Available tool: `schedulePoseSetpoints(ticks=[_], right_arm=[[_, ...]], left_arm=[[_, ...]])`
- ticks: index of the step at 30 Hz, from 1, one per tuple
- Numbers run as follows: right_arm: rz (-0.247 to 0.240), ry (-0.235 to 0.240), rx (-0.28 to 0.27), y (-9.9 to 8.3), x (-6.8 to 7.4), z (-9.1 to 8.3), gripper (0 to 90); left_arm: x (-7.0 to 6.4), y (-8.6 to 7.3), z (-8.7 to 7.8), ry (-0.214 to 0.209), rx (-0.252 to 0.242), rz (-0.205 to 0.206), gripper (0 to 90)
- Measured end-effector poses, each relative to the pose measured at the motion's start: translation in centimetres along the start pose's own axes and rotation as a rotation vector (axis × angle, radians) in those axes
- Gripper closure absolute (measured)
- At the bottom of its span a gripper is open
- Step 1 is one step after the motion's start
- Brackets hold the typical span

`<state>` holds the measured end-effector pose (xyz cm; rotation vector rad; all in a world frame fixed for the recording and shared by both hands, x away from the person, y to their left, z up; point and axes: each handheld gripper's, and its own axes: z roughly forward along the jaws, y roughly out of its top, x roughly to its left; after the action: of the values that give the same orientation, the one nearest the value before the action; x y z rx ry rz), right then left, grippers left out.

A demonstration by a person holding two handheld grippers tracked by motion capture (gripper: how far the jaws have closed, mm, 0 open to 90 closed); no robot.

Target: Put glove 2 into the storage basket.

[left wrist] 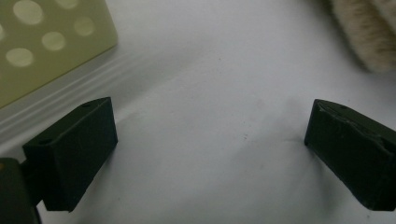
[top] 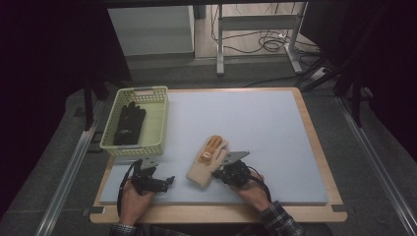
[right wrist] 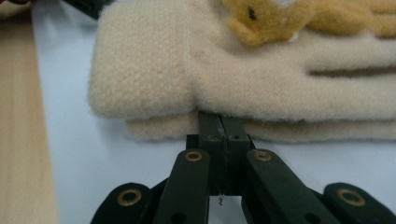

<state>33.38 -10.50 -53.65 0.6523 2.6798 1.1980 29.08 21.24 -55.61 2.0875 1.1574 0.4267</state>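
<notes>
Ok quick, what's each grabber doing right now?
Left gripper: open, jaws wide apart over the pale blue table mat, holding nothing.
Right gripper: jaws shut, tips tucked between the layers of the fluffy cream woollen glove.

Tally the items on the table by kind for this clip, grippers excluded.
Black gloves, lying in the basket: 1
Cream gloves with an orange animal figure, on the mat: 1
Yellow-green baskets: 1
Total: 3
</notes>
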Motion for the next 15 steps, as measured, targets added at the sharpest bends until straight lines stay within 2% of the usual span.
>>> schedulePoseSetpoints(ticks=[6,15], right_arm=[[0.006,-0.038,-0.001,1.2,-0.6,1.4,88.4],[0.009,-0.055,-0.010,2.2,-1.1,2.5,88.3]], left_arm=[[0.0,0.0,0.0,0.000,0.000,0.000,2.7],[0.0,0.0,0.0,0.000,0.000,0.000,2.6]])
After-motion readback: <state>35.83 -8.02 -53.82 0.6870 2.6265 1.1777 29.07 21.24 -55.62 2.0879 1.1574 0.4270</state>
